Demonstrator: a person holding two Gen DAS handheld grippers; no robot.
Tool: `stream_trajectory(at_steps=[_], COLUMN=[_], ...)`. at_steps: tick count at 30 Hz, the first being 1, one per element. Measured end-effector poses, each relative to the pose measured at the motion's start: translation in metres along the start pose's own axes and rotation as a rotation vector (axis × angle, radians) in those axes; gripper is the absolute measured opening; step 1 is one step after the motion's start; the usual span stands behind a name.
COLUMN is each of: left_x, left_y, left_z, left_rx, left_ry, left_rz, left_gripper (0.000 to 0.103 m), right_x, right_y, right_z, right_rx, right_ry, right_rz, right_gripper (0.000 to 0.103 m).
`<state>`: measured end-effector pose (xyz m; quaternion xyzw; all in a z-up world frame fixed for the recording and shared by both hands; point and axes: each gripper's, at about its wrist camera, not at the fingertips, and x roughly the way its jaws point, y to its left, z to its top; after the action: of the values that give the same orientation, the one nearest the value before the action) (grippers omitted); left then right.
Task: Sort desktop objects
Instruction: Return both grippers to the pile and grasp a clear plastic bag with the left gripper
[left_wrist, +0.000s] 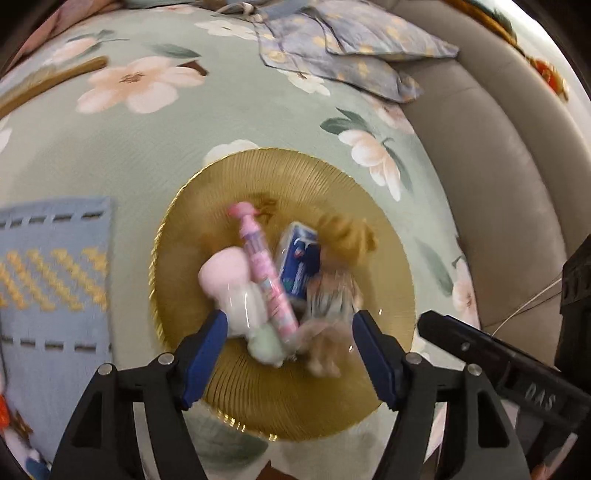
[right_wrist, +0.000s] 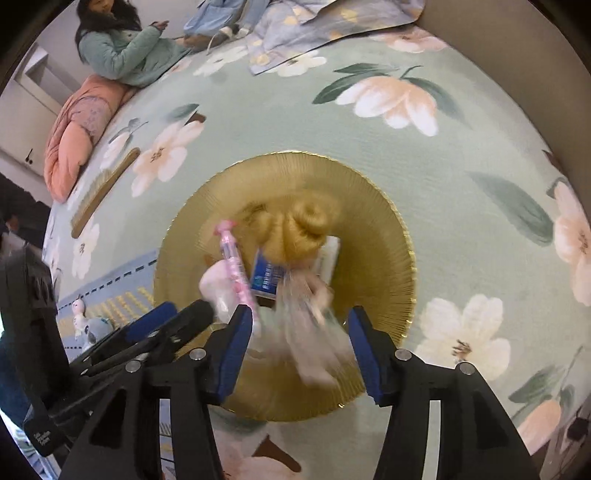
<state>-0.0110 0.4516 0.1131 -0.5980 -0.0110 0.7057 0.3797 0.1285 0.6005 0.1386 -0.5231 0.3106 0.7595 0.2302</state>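
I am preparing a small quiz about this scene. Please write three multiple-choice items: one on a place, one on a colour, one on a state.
1. Where does the doll lie?
A. on the blue mat
B. on the gold plate
C. on the grey sofa

2. What colour is the pen?
A. pink
B. green
C. black

3. How do the jaws of the left tool stand?
A. shut on the pen
B. shut on the box
C. open, holding nothing

Answers:
1 B: the doll lies on the gold plate, partly over the blue box.
2 A: the pen is pink from cap to tip.
3 C: the left tool has its pads apart above the pile, pressing on nothing.
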Motion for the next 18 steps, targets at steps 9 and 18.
stream_trajectory(at_steps=[9, 18], left_x=[-0.062, -0.116], left_y=[0.051, 0.121], left_z=[-0.063, -0.095], left_rx=[-0.101, -0.178], left_ry=[-0.018, 0.025], left_rz=[0.055, 0.179], left_gripper=[0.067, 0.067], right_x=[-0.009, 0.007], right_y=[0.022, 0.119], right_z=[-0.052, -0.104], right_rx=[-0.076, -0.176], right_ry=[0.057, 0.171], right_rz=[0.003, 0.093], right_gripper=[0.055, 0.060])
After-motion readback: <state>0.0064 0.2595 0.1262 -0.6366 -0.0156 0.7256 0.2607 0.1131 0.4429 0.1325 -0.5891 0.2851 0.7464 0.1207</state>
